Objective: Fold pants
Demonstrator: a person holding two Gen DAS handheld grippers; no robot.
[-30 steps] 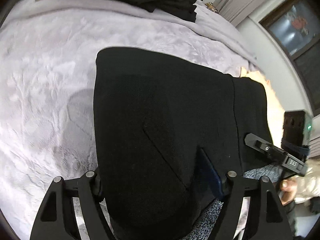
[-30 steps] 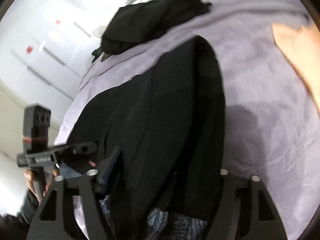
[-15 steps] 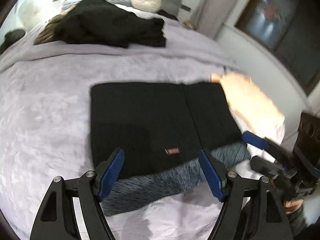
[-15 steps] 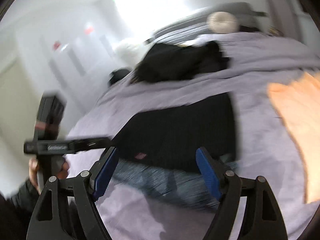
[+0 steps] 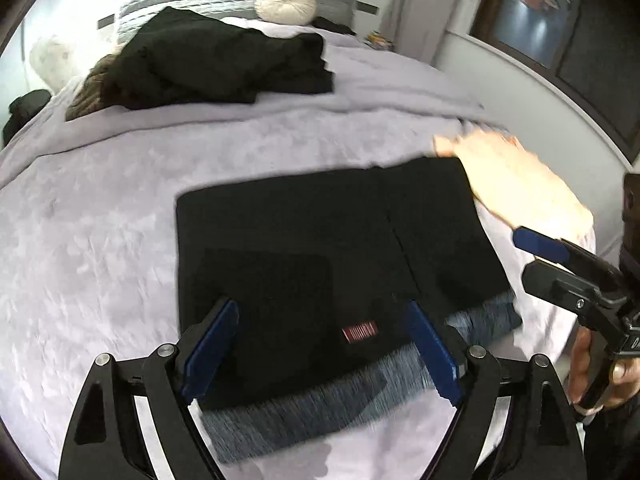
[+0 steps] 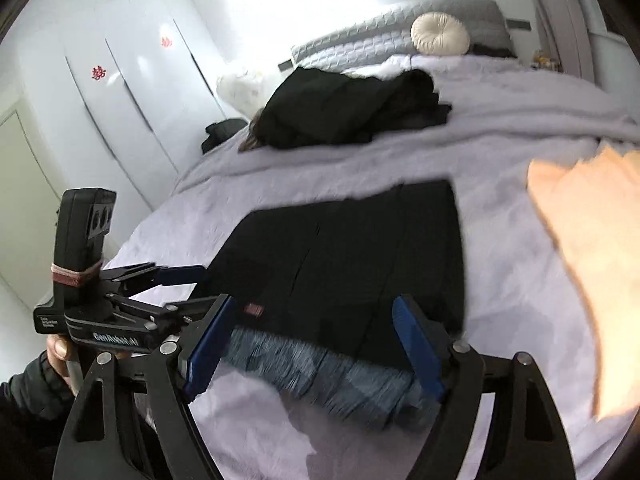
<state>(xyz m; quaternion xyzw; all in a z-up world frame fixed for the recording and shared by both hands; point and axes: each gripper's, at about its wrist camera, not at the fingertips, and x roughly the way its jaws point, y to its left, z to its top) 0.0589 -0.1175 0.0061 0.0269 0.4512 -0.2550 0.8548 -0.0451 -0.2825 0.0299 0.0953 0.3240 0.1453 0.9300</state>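
Observation:
The black pants lie folded into a flat rectangle on the lilac bedspread, with a grey-blue waistband edge and a small red label at the near side. They also show in the right wrist view. My left gripper is open and empty, held above the near edge of the pants. My right gripper is open and empty above the waistband end. Each gripper shows in the other's view, the right and the left.
A heap of black clothes lies at the far side of the bed near a round cream cushion. A peach cloth lies at the bed's right edge. White wardrobe doors stand on the left.
Both grippers have let go of the pants, opened and pulled back and up. The pants, which were held close to the cameras, now lie folded flat on the bed.

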